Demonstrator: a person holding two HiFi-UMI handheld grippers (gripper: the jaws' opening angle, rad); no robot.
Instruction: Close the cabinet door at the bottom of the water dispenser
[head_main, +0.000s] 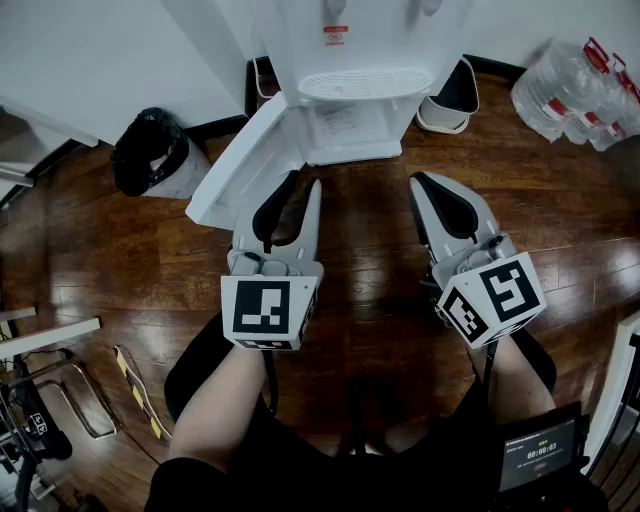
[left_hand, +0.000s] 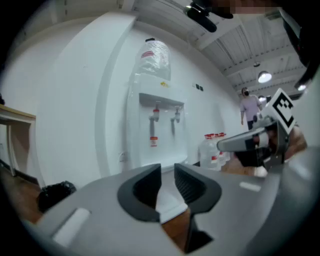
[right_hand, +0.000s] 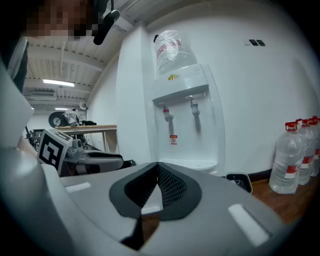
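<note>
Two handheld grippers face the water dispenser (head_main: 350, 60) at the floor's far edge, left gripper (head_main: 303, 185) fingers (left_hand: 145, 190) slightly apart and empty, right gripper (head_main: 420, 185) closed on nothing; its cabinet door (head_main: 240, 165), swung open leftward, looks light and rigid, best pushed near its free edge.

Both units are the same build: left gripper (head_main: 303, 185) and right gripper (head_main: 420, 182) have pale grey moulded shells with recessed pale rectangles on top. The fingers are lined with black pads (right_hand: 172, 185) with a cross-hatched texture. Each carries a marker cube (head_main: 262, 310), white with black squares. A thin black cable (head_main: 270, 375) runs from under the cube. The person wears dark clothing (head_main: 330, 450).
</note>
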